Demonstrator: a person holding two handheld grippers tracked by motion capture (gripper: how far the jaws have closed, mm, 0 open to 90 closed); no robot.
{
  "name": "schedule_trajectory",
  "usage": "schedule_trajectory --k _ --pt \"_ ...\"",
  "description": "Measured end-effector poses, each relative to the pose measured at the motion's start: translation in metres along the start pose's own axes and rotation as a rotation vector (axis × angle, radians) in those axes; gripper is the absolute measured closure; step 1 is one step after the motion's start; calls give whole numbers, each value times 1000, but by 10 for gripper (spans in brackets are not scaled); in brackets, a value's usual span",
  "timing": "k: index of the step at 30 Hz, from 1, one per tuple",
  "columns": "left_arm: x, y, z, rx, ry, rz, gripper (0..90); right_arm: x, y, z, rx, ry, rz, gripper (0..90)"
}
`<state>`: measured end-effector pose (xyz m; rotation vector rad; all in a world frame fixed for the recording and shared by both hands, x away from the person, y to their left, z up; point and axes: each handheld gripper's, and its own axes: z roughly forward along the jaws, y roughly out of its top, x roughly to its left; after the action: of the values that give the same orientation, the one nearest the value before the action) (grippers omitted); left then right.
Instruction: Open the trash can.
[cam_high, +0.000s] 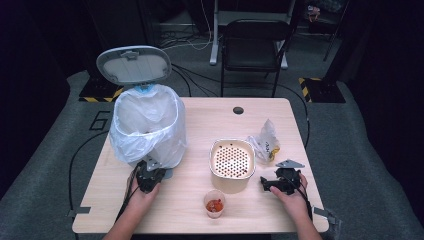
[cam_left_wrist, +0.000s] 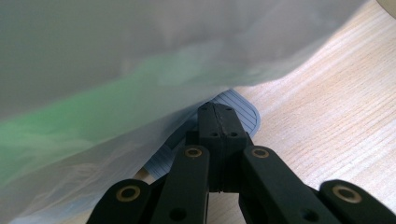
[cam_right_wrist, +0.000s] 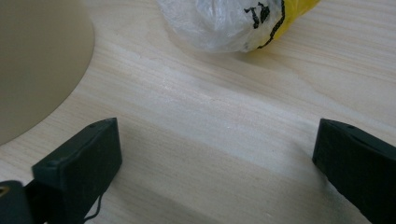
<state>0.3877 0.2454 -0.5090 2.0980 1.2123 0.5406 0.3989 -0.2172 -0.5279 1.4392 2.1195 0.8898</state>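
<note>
Left gripper (cam_left_wrist: 218, 114) closed with nothing between its jaws, tips on the grey pedal (cam_left_wrist: 243, 109) of the bag-lined pedal bin (cam_high: 147, 125) (lid up). Right gripper (cam_high: 272, 184) spread wide, empty, resting near the beige perforated container (cam_high: 231, 161).

The wooden table (cam_high: 197, 125) carries a lined bin (cam_high: 147, 125), basket (cam_high: 231, 159), cup (cam_high: 214, 203) and bag (cam_high: 266, 141).

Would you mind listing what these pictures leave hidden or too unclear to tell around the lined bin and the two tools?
- Bin interior: high view, hidden by the white liner.
- Grey pedal: left gripper view, mostly covered by the blurred liner and the shut left tool.
- Cup contents: high view, red pieces too small to identify.
- Beige basket and crumpled bag: right gripper view, cut off by the edges beyond the open right tool.
</note>
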Motion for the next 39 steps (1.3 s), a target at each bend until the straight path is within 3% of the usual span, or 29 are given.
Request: schedule_trajectory --k 1,4,6,9,12,18,21,23,27,30,34,35,37,39 --pt "1 0 -1 7 -7 4 900 1 1 -3 5 5 -7 112" --pt "0 0 0 3 0 17 900 2 3 -6 17 3 7 173" --pt "1 0 -1 5 -2 23 900 2 4 -7 25 -3 -13 180" --pt "1 0 0 1 -6 1 900 2 7 -13 34 -13 14 224" --pt "1 0 0 -3 -9 -3 900 0 10 -18 21 -9 32 236" --pt "1 0 0 -5 -7 0 900 -1 15 -29 7 11 14 234" --pt "1 0 -1 9 -5 46 900 0 21 -36 -8 7 1 239" --pt "-1 0 0 -8 4 34 900 1 27 -40 -21 -4 -14 245" --pt "2 1 -1 14 -11 45 900 -2 38 -44 -46 -8 -41 242" --pt "1 0 0 7 -11 0 900 -7 56 -43 -68 -18 -49 224" --pt "3 1 0 7 -9 25 900 -12 73 -43 -82 -25 -57 216" --pt "3 1 -1 11 -11 33 900 -17 84 -43 -99 -35 -45 236" --pt "3 1 -1 9 -8 33 900 -19 90 -44 -106 -34 -39 258" --pt "3 1 0 5 -6 28 900 -25 100 -46 -115 -30 -15 340"
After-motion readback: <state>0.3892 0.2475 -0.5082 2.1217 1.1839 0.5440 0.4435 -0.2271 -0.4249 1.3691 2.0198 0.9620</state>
